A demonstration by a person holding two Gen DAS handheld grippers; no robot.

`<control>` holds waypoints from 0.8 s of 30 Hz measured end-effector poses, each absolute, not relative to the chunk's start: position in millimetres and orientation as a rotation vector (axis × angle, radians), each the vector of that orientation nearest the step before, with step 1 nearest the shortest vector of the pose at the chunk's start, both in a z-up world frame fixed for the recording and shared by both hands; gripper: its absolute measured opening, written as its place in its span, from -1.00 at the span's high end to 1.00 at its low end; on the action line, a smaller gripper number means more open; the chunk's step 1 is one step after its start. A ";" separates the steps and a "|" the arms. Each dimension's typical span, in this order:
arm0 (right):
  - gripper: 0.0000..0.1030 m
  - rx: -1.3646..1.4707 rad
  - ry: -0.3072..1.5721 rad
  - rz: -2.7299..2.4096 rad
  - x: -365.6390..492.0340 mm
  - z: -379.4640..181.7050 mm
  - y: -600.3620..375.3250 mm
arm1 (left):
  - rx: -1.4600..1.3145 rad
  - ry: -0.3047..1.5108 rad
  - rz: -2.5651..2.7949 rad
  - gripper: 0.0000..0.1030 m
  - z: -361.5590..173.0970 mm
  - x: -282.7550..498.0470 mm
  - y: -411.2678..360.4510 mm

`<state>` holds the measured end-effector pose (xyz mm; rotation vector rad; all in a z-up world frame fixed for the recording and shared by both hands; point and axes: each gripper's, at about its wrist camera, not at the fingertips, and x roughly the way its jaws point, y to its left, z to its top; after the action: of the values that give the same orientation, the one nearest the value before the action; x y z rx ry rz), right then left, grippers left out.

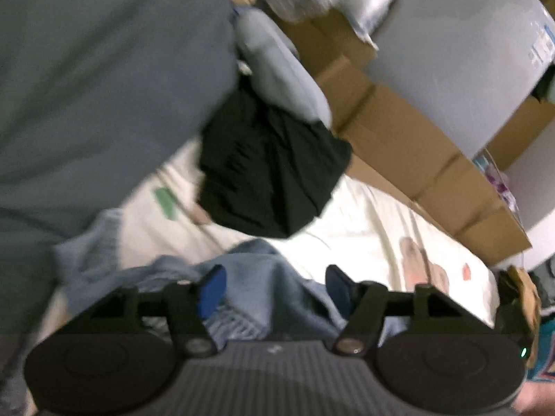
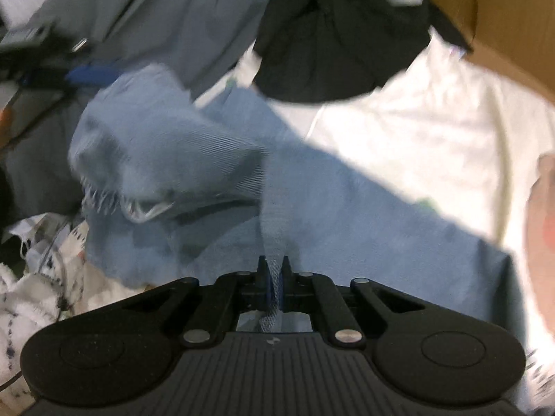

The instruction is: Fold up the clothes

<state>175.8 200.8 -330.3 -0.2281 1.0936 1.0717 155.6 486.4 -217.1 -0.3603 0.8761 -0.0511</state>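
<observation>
Left claw (image 1: pixel 275 289) stands wide open in its own wrist view, blue pads apart and nothing pinched; the light-blue denim garment (image 1: pixel 256 277) lies bunched just under and between the fingers, on a cream printed sheet (image 1: pixel 364 228), probably a bed. My read: open because it is lined up to take a fresh hold on an edge, not carrying anything. A black garment (image 1: pixel 274 170) sits further off on the sheet, with grey-blue cloth (image 1: pixel 104 86) filling the upper left. Brown cardboard boxes (image 1: pixel 399 138) run along the far side of the sheet; what's in them can't be seen from here. Frame is blurred. Right wrist view: right claw (image 2: pixel 274 279) is shut tight on a thin ridge of the same denim garment (image 2: pixel 347 201), fabric running up between the pads; likely pinching a fold line to lift or drag it flat. A frayed hem (image 2: pixel 104 197) hangs at left. The black garment (image 2: pixel 340 45) lies beyond, and a cardboard box (image 2: pixel 485 17) sits top right, contents hidden. White patterned cloth (image 2: pixel 41 277) is heaped at lower left.
</observation>
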 end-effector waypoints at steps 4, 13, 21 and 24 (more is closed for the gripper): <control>0.96 -0.250 1.047 1.043 196.9 -314.4 196.5 | -0.365 0.869 0.080 -0.52 -212.6 120.7 515.9; 0.96 -0.324 0.977 1.031 246.2 -302.9 209.0 | -0.469 1.065 0.236 -0.52 -277.8 81.7 544.9; 0.96 -0.351 0.985 1.002 267.3 -313.9 216.2 | -0.608 1.149 0.231 -0.63 -335.9 79.5 534.7; 0.96 -0.349 0.989 1.002 269.4 -317.5 218.5 | -0.647 1.128 0.247 -0.50 -347.3 75.9 536.6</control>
<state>269.4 218.5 -317.5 -0.3490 0.9891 1.0016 75.9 536.6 -347.3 -0.6475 1.1283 0.2470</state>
